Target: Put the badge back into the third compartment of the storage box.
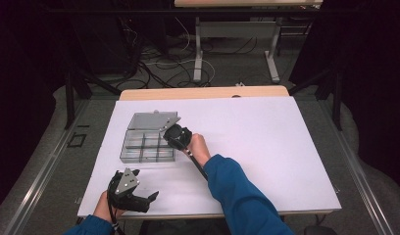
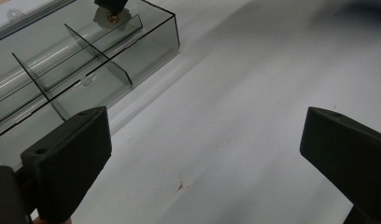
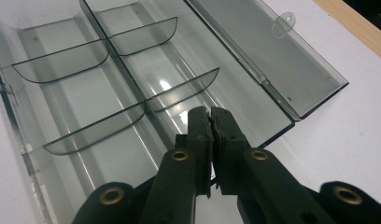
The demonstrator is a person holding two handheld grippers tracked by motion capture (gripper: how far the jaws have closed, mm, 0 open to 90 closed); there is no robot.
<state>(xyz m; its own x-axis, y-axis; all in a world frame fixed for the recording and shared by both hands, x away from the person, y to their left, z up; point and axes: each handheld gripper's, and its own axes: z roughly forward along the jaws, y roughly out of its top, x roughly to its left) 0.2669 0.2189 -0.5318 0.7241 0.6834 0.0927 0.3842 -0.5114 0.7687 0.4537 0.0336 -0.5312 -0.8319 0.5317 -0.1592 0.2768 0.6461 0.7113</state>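
Note:
A clear smoky plastic compartment box (image 1: 141, 147) lies open on the white table top, its lid (image 1: 146, 120) folded flat behind it. Its divided compartments (image 3: 86, 93) look empty. My right gripper (image 1: 169, 134) hovers over the box's right end; in the right gripper view its jaws (image 3: 210, 116) are pressed together with nothing visible between them, just above a compartment beside the lid (image 3: 272, 60). My left gripper (image 1: 146, 188) rests near the table's front edge, in front of the box. Its jaws (image 2: 202, 154) stand wide apart over bare table, with the box (image 2: 86, 60) ahead on the left.
The white sheet (image 1: 266, 147) covers the table, with wide bare room to the right of the box. A wooden edge (image 1: 203, 92) runs along the far side. Behind the table, the floor holds cables and another table's legs (image 1: 198, 54). A small mark (image 2: 180, 185) shows on the sheet.

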